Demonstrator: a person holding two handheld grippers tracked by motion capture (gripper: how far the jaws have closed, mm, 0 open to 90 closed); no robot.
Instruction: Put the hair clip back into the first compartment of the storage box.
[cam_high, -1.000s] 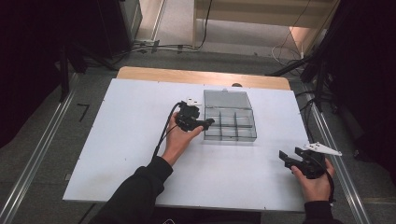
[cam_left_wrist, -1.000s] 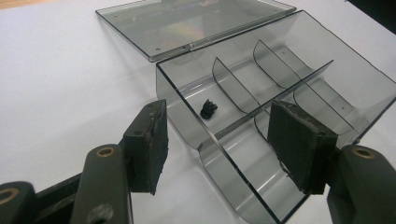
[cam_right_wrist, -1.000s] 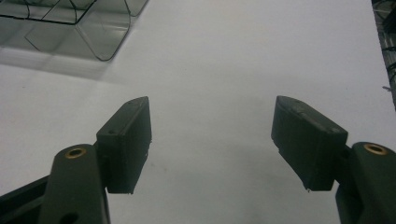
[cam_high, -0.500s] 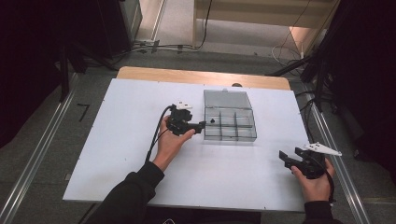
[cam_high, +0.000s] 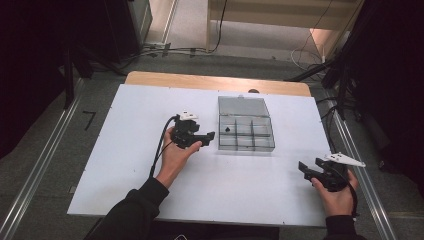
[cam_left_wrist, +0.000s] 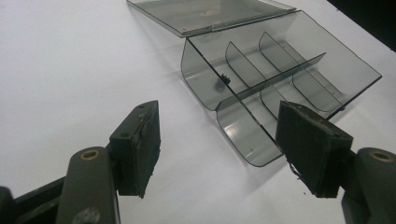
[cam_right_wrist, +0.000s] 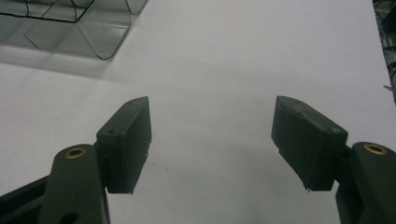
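A clear smoky plastic box (cam_high: 246, 134) with several compartments sits on the white table (cam_high: 125, 165), its lid (cam_high: 242, 105) folded back flat. A small black part (cam_high: 227, 130) lies in the box's far left compartment; the left gripper view shows this part (cam_left_wrist: 224, 79) against a divider. My left gripper (cam_high: 207, 136) is just left of the box and points at it. Its jaws have just been opening and nothing is between them (cam_left_wrist: 217, 116). My right gripper (cam_high: 304, 167) rests near the table's front right corner, open and empty (cam_right_wrist: 212, 107).
A corner of the box (cam_right_wrist: 93, 28) lies ahead and left of the right gripper. A wooden strip (cam_high: 215, 82) runs along the table's far edge. Metal rails (cam_high: 45, 165) flank the table, and cables (cam_high: 320, 55) lie on the floor beyond.
The left hand has drawn its gripper leftward, away from the box, and its jaws have spread wider. The right hand has kept still.
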